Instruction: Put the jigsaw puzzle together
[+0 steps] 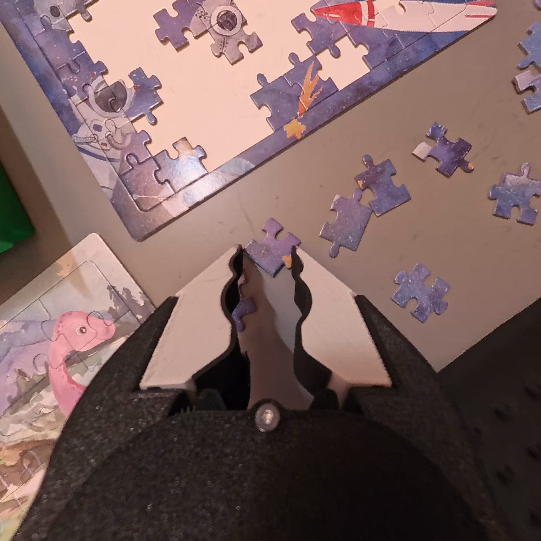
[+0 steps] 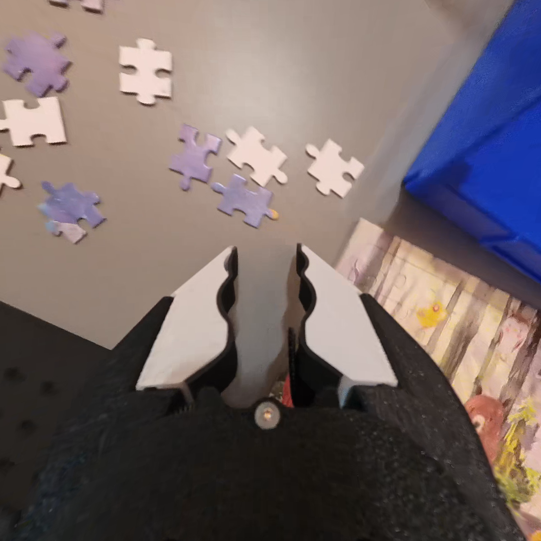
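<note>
Straddling a purple piece point(image 1: 270, 247) at its tips, the left gripper point(image 1: 268, 248) stands open; close squarely on opposite edges. The right gripper point(image 2: 267, 247) hangs open, empty.

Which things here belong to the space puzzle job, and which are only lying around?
Belong:
space puzzle tray
loose purple pieces
face-down white pieces
piece between the left gripper fingers

Lying about:
dinosaur puzzle
forest animal puzzle
blue box
green object
</note>
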{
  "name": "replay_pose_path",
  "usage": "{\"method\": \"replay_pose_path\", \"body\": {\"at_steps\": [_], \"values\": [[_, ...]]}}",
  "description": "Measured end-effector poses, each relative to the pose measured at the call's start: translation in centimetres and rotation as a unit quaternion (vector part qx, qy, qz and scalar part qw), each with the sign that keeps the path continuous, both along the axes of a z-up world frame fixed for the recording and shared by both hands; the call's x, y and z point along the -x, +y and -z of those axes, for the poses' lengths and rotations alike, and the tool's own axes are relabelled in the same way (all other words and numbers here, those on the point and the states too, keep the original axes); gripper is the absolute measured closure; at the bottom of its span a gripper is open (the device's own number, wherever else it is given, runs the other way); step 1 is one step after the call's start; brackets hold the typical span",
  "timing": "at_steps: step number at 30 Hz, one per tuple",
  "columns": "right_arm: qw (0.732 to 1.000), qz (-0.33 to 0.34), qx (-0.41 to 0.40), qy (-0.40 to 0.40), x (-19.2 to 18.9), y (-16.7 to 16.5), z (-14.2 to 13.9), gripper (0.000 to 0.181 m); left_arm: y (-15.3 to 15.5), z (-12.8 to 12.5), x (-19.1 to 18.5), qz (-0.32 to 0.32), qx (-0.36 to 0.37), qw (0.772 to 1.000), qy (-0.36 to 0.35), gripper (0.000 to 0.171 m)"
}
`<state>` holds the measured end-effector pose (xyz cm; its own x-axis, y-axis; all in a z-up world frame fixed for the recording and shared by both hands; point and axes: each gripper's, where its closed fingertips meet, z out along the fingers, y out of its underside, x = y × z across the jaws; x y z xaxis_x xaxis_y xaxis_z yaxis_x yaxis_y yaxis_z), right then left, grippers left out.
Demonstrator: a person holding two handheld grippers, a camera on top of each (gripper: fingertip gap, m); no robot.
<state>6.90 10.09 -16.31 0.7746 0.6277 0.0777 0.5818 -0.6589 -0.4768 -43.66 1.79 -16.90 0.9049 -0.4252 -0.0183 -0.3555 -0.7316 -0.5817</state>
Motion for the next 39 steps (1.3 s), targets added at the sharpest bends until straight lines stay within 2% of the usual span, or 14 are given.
{"method": "replay_pose_path", "body": {"at_steps": [3,8,11,14,20,24,28,31,32,33,36,39], "values": [[0.999,0.038,0.011,0.030,-0.9,0.5,0.4,0.136,0.1,0.0,-0.2,-0.002,-0.001,1.000,-0.005,0.139],[0.996,0.059,-0.031,0.063,0.5,3.2,-0.5,0.132,0.3,-0.2,-0.1,-0.006,-0.006,1.000,0.001,0.139],[0.994,0.077,-0.020,0.079,1.3,4.4,-0.1,0.121,0.3,-0.6,-0.1,-0.007,-0.015,1.000,0.007,0.138],[0.993,0.051,-0.007,0.110,3.5,4.0,-0.4,0.130,0.0,-1.1,0.3,-0.011,-0.024,1.000,0.013,0.138],[0.998,0.024,-0.017,0.048,4.0,4.4,0.7,0.134,-0.1,-2.2,1.2,-0.030,-0.037,0.999,0.016,0.139],[0.998,0.039,0.003,0.048,4.1,4.6,0.8,0.141,0.3,-4.6,1.0,-0.021,-0.073,0.996,0.047,0.139],[0.998,0.034,0.014,0.045,4.3,4.4,0.8,0.150,0.6,-6.8,-0.2,-0.010,-0.104,0.994,0.041,0.139],[0.996,0.041,0.022,0.073,4.6,4.2,0.6,0.151,0.7,-7.7,-1.1,-0.003,-0.122,0.992,0.035,0.139],[0.995,0.040,0.028,0.092,4.9,4.0,0.4,0.160,0.6,-7.9,-1.5,0.001,-0.123,0.992,0.028,0.139],[0.993,0.039,0.025,0.111,5.2,3.9,0.0,0.181,0.6,-7.9,-2.0,0.004,-0.123,0.992,0.019,0.140],[0.976,0.030,0.016,0.215,7.5,3.6,-2.6,0.181,0.5,-7.7,-3.7,0.016,-0.120,0.993,-0.009,0.140],[0.979,0.028,0.006,0.203,7.6,3.5,-3.1,0.181,0.6,-7.2,-4.8,0.026,-0.114,0.993,-0.016,0.140]]}}
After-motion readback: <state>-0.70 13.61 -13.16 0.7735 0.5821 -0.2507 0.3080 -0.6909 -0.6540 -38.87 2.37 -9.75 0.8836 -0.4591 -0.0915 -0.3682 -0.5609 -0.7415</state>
